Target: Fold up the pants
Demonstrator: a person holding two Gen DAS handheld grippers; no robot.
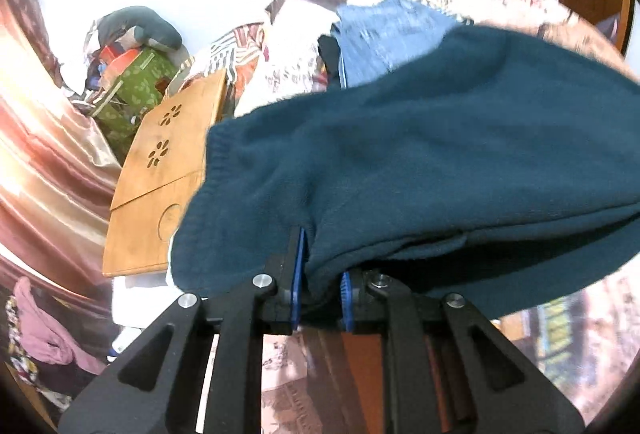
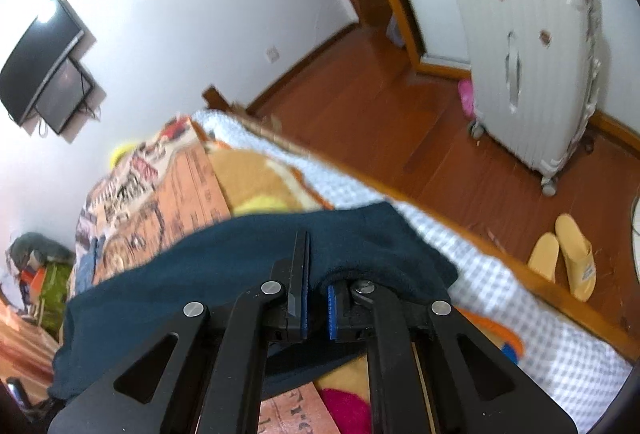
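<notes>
Both grippers, left gripper (image 1: 320, 274) and right gripper (image 2: 316, 282), pinch the teal pants (image 1: 440, 154) mid-frame, lifted mid-fold; next, carry the edge across and lay it flat.

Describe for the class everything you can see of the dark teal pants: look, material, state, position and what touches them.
The dark teal pants look like soft, fuzzy fleece, plain in colour, with a gathered ribbed band along one edge. They are bunched and draped, not flat, lifted over a patterned bed cover. The left claw is shut on one fold, and the right claw is shut on another. A blue garment lies behind them.
</notes>
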